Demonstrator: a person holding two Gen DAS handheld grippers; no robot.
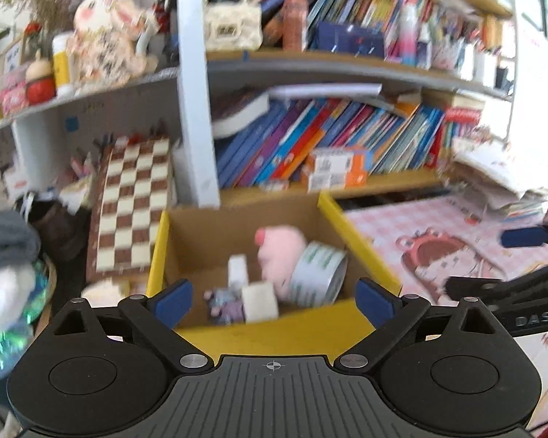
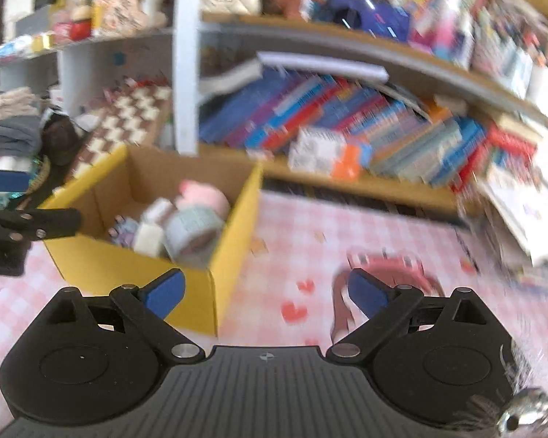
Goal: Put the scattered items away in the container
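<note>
A yellow cardboard box (image 1: 259, 332) (image 2: 91, 255) stands on a pink checked cloth. Inside it lie a pink plush toy (image 1: 285, 252) (image 2: 204, 193), a roll of tape (image 1: 319, 273) (image 2: 193, 233), white blocks (image 1: 259, 301) (image 2: 148, 237) and a small purple item (image 1: 224, 306) (image 2: 122, 230). My left gripper (image 1: 274, 303) hovers over the box's near wall, open with nothing between its blue pads. My right gripper (image 2: 266, 292) is open and empty too, at the box's right corner above the cloth. The right gripper's fingers (image 1: 522, 237) show at the right edge of the left wrist view.
Behind the box a shelf unit (image 1: 197, 109) holds leaning books (image 1: 310, 138), boxes and a plush doll (image 1: 106, 36). A chessboard (image 1: 131, 204) leans to the left of the box. Folded clothes (image 1: 7, 241) lie at far left. Papers (image 1: 493, 171) pile up at right.
</note>
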